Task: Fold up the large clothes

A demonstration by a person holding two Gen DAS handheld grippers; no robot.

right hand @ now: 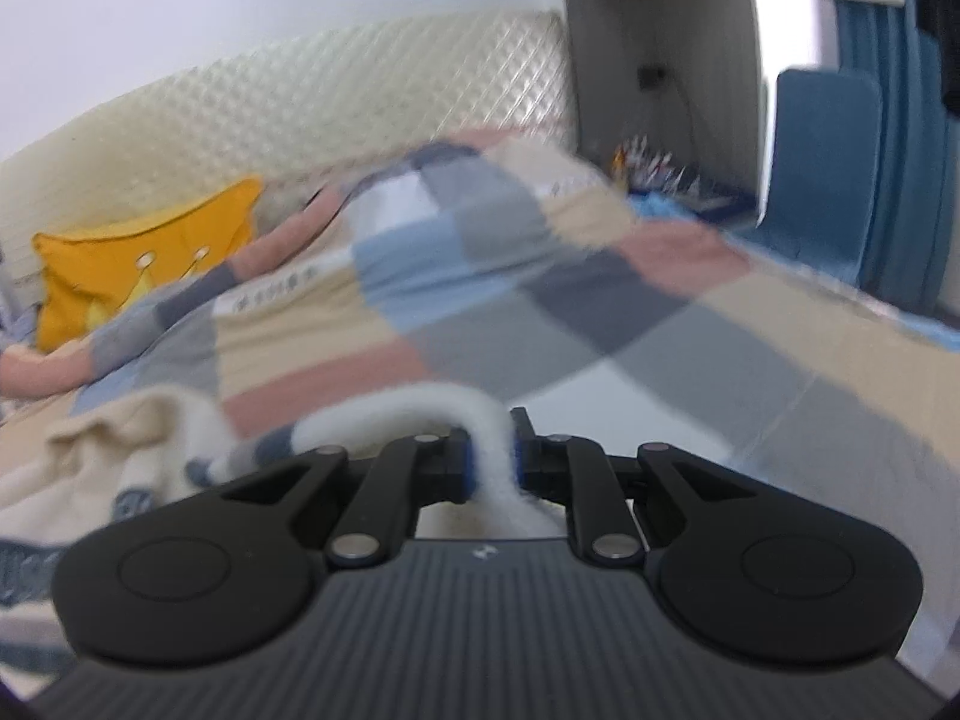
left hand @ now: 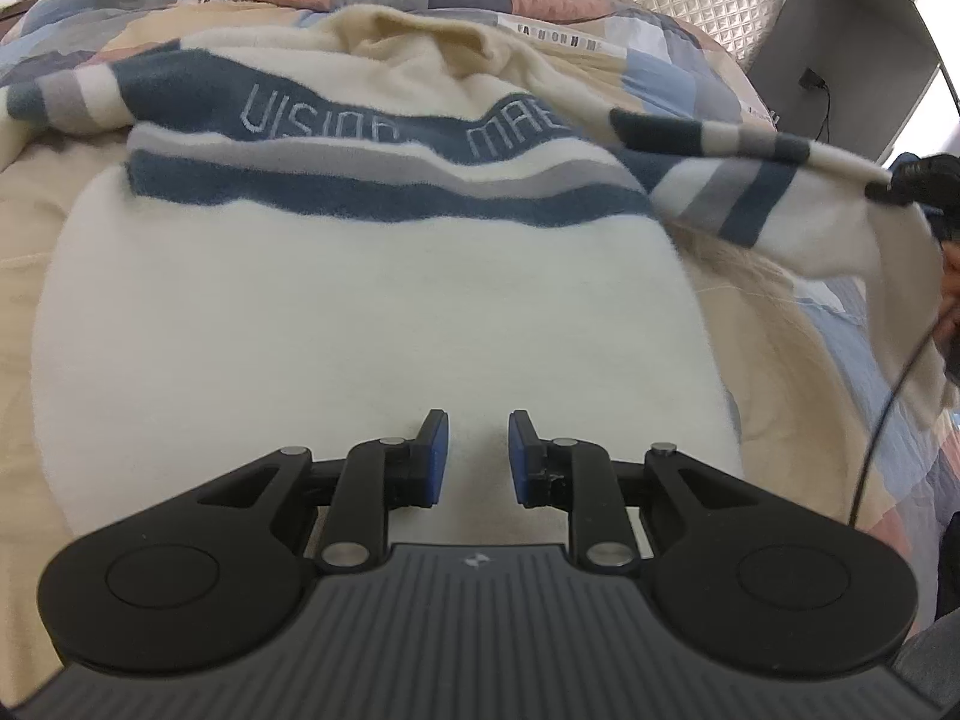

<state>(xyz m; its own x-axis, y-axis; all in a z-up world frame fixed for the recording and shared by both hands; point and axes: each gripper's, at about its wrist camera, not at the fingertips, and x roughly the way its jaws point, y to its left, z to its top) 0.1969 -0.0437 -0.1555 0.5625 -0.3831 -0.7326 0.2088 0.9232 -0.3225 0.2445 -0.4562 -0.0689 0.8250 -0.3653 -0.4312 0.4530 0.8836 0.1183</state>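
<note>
A fluffy cream sweater (left hand: pixel 372 312) with navy and grey chest stripes lies spread on a patchwork-quilted bed (left hand: pixel 690 54), the right tongs (right hand: pixel 492 462) pinching its lifted sleeve (left hand: pixel 738 180), which should be carried smoothly across the body while the left tongs (left hand: pixel 478 456), narrowly parted and empty, steady the hem.

Bed (left hand: pixel 672 42) with patchwork quilt (right hand: pixel 540 324) on top. Cream sweater (left hand: pixel 372 312) with blue and grey stripes lies flat on quilt. Yellow pillow (right hand: pixel 138 264) near headboard (right hand: pixel 300 102).
</note>
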